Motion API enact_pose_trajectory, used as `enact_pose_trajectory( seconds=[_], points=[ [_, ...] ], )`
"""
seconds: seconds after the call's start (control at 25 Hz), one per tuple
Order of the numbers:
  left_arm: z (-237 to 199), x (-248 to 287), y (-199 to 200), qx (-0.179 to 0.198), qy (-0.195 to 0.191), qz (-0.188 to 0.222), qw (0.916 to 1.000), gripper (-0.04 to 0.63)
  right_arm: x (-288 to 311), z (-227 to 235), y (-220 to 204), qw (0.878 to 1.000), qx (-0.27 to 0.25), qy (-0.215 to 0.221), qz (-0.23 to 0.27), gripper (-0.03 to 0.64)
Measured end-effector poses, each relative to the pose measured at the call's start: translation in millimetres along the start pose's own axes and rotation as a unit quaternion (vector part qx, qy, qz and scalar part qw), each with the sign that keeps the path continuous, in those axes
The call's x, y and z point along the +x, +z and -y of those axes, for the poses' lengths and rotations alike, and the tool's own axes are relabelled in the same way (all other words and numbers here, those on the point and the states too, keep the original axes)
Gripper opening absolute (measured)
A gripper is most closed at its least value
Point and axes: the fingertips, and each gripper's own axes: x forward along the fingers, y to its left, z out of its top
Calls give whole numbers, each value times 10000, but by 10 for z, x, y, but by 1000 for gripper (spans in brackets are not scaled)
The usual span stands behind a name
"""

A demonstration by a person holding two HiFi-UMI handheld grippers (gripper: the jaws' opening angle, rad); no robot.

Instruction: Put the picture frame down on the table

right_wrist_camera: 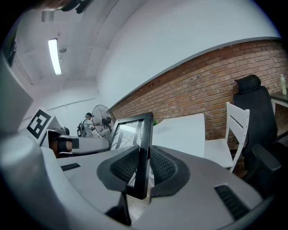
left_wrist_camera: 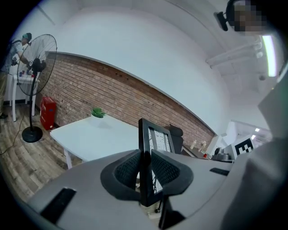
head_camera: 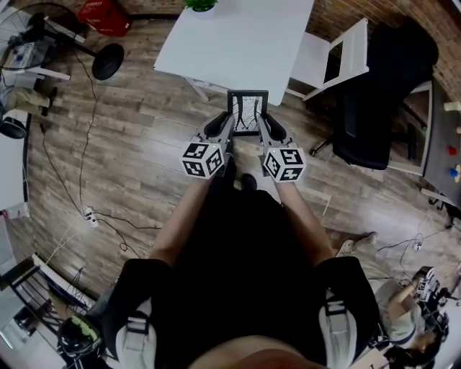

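A black picture frame (head_camera: pixel 247 112) with a pale line drawing is held upright in the air between both grippers, just short of the white table (head_camera: pixel 238 39). My left gripper (head_camera: pixel 232 124) is shut on the frame's left edge (left_wrist_camera: pixel 145 152). My right gripper (head_camera: pixel 261 124) is shut on the frame's right edge (right_wrist_camera: pixel 144 152). In the left gripper view the table (left_wrist_camera: pixel 96 137) lies ahead and lower. In the right gripper view the table (right_wrist_camera: pixel 184 130) shows behind the frame.
A small green plant (head_camera: pixel 199 4) stands at the table's far edge. A white chair (head_camera: pixel 337 61) and a black office chair (head_camera: pixel 385 94) stand to the right. A floor fan (head_camera: pixel 43 32) and cables (head_camera: pixel 94 216) lie on the wooden floor at left.
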Motion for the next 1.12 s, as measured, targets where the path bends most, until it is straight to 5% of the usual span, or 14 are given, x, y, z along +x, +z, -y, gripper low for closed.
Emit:
enact_pose_trajectory(
  seconds=[1.12],
  points=[
    [-856, 1063, 516, 172, -862, -523, 9948, 83, 1175, 387, 356, 9947, 309, -955, 215, 72]
  ],
)
